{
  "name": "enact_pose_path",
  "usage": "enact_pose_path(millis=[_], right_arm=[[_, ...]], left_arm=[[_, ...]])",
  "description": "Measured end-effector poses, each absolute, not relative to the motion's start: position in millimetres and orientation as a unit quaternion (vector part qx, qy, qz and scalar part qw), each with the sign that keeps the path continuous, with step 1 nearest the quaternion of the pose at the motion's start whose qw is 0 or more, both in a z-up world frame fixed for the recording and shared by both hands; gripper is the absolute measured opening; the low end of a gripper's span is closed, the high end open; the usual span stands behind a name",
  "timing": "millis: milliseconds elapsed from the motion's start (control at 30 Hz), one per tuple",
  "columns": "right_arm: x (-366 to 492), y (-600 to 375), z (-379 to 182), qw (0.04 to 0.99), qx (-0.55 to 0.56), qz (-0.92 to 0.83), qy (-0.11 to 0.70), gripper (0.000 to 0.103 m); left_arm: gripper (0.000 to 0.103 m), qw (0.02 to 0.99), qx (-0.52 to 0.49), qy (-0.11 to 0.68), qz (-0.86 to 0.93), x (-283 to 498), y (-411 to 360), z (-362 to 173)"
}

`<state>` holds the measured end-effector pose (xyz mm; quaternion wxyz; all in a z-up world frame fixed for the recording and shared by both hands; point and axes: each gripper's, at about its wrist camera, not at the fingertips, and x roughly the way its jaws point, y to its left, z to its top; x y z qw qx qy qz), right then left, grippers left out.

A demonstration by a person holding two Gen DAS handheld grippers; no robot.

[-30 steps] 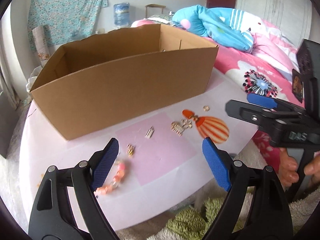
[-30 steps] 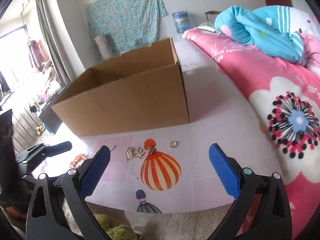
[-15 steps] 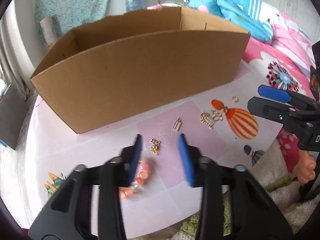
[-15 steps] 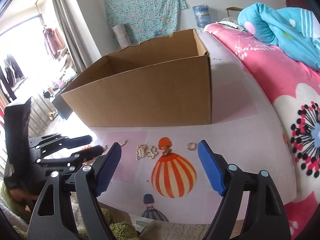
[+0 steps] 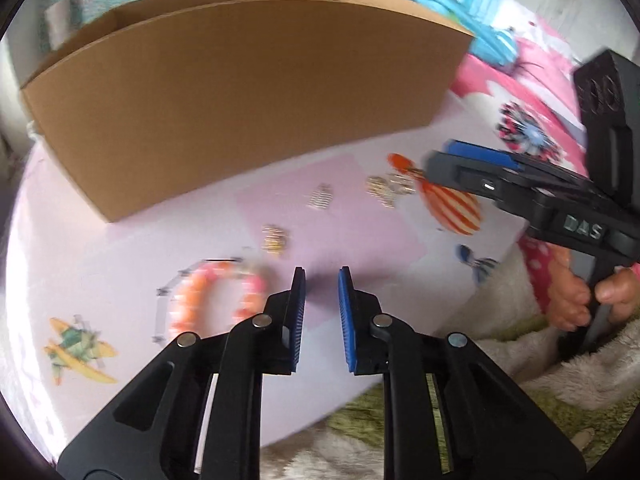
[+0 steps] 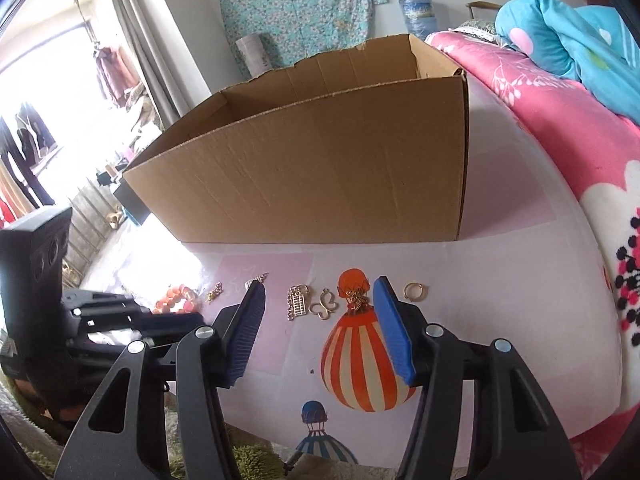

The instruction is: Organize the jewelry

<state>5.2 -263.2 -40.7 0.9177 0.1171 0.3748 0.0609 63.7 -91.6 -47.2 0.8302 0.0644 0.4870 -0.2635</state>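
On the pale tablecloth lie an orange-pink bead bracelet and several small gold charms. My left gripper hovers low over the cloth just right of the bracelet. Its jaws are closing to a narrow gap with nothing between them. My right gripper points at an abacus charm, a butterfly-outline charm and a gold butterfly. Its jaws are closing, still apart, with those charms in line between them and untouched. A gold ring lies right of its right finger.
An open cardboard box stands just behind the jewelry, its inside hidden. More charms lie between the grippers. The right gripper, held by a hand, reaches in from the right. A pink flowered bed lies on the right, shaggy rug below.
Both grippers' jaws have closed from wide open, the left to a narrow gap, the right to about half. Both have sunk toward the cloth; the bracelet now lies left of the left fingers.
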Motion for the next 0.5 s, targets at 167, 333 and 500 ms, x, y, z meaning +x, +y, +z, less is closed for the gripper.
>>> enact_pose_path(millis=[167, 333, 500], right_arm=[[6.4, -260.2, -42.5, 0.917, 0.114, 0.061, 0.379, 0.055], [5.7, -254.3, -40.1, 0.918, 0.105, 0.060, 0.376, 0.055], [6.2, -251.3, -38.3, 0.918, 0.101, 0.061, 0.378, 0.055]], left_arm=[[0.016, 0.841, 0.063, 0.484, -0.232, 73.4, -73.6, -47.2], [0.021, 0.839, 0.053, 0.478, -0.255, 76.6, -75.7, -41.4], [0.026, 0.843, 0.088, 0.466, -0.253, 79.5, -92.7, -44.6]])
